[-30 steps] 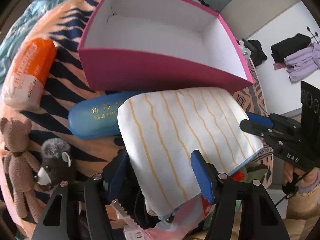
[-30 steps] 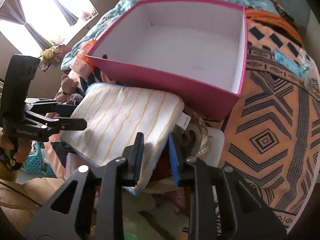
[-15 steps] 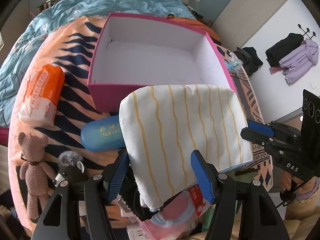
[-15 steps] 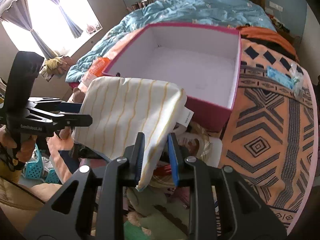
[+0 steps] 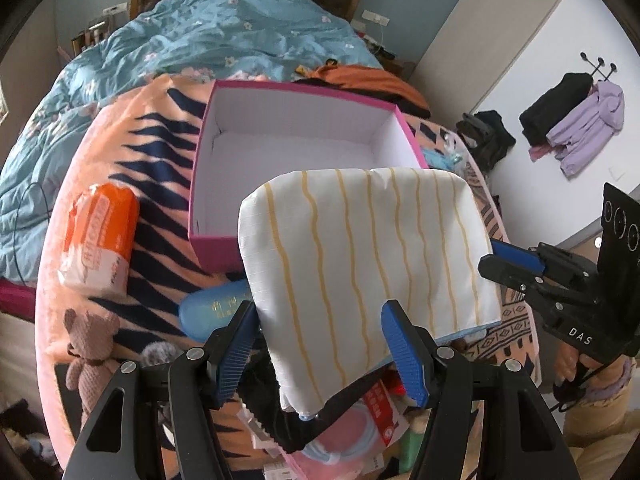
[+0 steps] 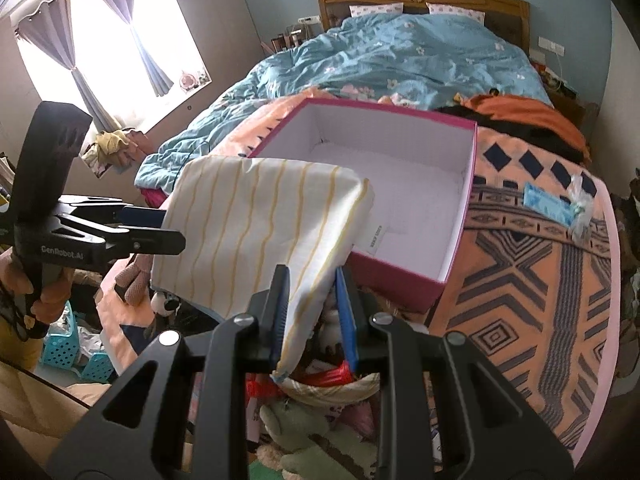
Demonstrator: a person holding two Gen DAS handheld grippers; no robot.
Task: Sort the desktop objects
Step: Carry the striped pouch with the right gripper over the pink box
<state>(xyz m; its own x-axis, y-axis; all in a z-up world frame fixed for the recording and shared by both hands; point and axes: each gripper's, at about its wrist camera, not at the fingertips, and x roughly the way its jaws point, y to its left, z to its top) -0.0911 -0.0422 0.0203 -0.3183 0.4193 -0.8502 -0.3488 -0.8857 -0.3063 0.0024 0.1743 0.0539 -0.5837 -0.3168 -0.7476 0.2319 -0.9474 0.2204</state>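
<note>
A white cushion with yellow wavy stripes [image 5: 368, 248] [image 6: 256, 232] hangs in the air just in front of the open pink box [image 5: 304, 88] [image 6: 400, 288], whose white inside holds nothing. My left gripper [image 5: 318, 348] [image 6: 160, 224] holds one side of the cushion, its blue pads pressed against a corner of it. My right gripper [image 6: 310, 308] [image 5: 500, 260] is shut on the opposite edge. The cushion's far edge overlaps the box's near wall in both views.
On the patterned blanket left of the box lie an orange packet [image 5: 96, 240], a blue case [image 5: 216, 308], a brown teddy bear [image 5: 88, 344] and a dark plush [image 5: 156, 354]. A blue sachet [image 6: 548, 204] lies right of the box. Clutter fills the space below the grippers.
Both grippers have risen with the cushion, carrying it up off the pile to the height of the box's rim. The box now looks smaller and farther below.
</note>
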